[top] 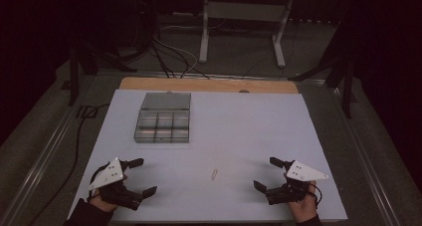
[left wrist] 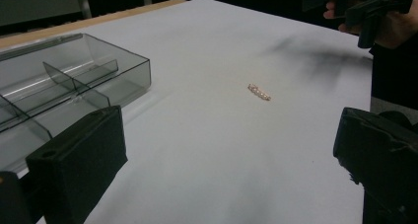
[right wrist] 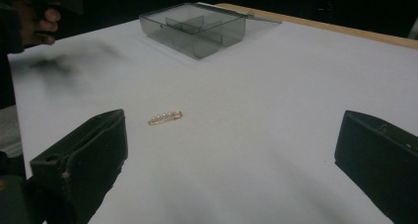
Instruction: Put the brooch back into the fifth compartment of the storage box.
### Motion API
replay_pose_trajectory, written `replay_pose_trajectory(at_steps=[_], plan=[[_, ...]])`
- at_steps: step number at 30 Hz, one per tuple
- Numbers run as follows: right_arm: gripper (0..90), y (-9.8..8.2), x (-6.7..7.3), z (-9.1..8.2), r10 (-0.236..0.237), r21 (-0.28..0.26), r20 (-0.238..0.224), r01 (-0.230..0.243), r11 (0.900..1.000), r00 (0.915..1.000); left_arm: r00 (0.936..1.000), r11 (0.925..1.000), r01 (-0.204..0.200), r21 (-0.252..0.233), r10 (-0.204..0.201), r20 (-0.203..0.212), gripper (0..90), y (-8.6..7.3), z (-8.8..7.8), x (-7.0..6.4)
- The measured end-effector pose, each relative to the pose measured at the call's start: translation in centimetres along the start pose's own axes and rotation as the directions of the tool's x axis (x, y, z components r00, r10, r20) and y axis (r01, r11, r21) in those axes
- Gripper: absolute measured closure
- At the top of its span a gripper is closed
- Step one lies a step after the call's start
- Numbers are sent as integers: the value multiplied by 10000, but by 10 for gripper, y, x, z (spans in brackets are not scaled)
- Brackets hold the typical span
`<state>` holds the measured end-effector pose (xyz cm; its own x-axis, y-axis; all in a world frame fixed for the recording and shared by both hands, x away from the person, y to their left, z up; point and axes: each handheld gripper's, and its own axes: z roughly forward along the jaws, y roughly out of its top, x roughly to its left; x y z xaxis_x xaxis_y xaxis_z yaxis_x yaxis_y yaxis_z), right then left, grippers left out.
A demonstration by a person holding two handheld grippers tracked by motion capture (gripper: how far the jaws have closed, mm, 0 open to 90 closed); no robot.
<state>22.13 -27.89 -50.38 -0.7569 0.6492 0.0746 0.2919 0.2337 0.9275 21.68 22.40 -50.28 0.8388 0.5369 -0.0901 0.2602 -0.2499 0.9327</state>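
From the high view the pin point(top: 214, 174) lies flat on the tabletop point(top: 239, 121) between the wide-fingered left gripper point(top: 141, 176) and right gripper point(top: 268, 174), in the left gripper view it sits well apart from the box point(left wrist: 59, 91), and in the right gripper view its thinness suggests fingers point(right wrist: 79, 160) may skid over it.

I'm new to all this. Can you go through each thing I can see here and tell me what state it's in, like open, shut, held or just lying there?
Left gripper: open, fingers wide apart, holding nothing.
Right gripper: open, fingers wide apart, holding nothing.
Compartment box: open, lid folded back flat, compartments look empty.
Pearl hair clip: lying loose on the table, between the two grippers, untouched.
Table: covered by a white sheet, wooden edge showing at the far side.
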Motion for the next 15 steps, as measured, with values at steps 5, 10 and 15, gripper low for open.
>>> replay_pose_trajectory(at_steps=[5,10,15], plan=[[0,0,1,0,-33,23,-28,33,10000,10000,10000,9999,-61,98,61,28,11,4,3,0],[0,0,1,0,1,13,-31,-1,10000,10000,9999,9998,-90,187,87,122,11,10,10,1],[0,0,1,1,8,19,-34,-8,10000,10000,9997,9998,-122,163,118,204,11,15,15,1]])
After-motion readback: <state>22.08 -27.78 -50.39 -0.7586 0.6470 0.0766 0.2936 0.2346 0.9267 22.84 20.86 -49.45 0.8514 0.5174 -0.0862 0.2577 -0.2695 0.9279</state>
